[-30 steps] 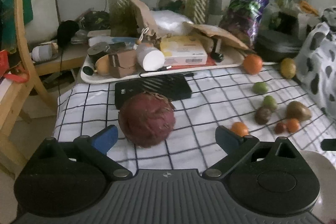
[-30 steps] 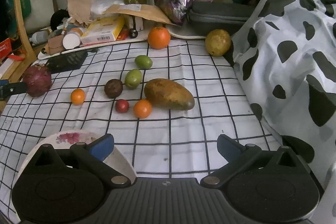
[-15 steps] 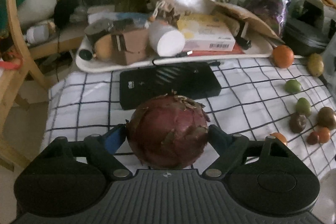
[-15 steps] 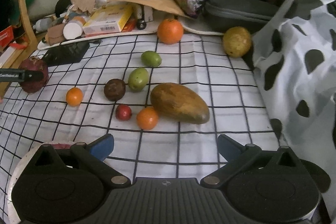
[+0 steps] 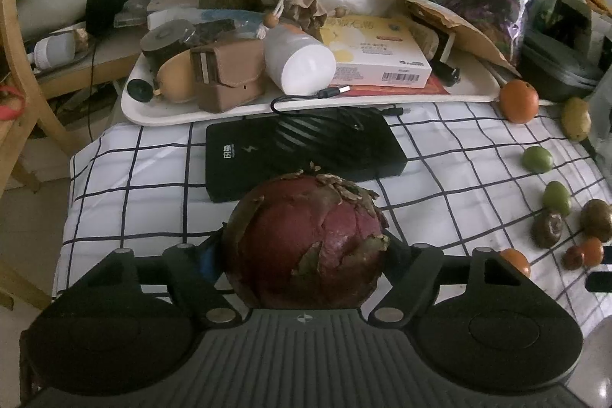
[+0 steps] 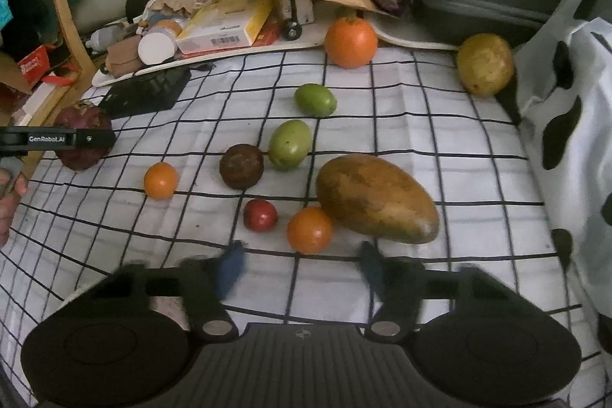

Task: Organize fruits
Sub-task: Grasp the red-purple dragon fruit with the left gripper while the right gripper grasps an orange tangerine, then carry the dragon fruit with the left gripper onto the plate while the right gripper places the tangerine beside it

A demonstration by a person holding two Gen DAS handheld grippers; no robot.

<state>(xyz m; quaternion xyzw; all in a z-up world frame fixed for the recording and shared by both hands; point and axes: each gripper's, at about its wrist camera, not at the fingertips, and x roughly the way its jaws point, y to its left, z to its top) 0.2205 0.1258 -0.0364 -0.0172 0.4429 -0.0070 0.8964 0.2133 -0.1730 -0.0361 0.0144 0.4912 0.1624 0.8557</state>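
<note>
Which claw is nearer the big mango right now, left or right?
Right. The right claw sits just short of the mango, nothing between its jaws, which have just been closing. The left claw, across the cloth, has been closing on the dragon fruit.

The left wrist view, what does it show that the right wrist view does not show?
Only the left wrist view shows the left gripper closed on both sides of the dragon fruit, and the USB cable on the tray.

Only the right wrist view shows the whole mango, the cow-print cloth and the right gripper, closing with nothing between its fingers.

Both show the large orange, power bank and checked cloth.
</note>
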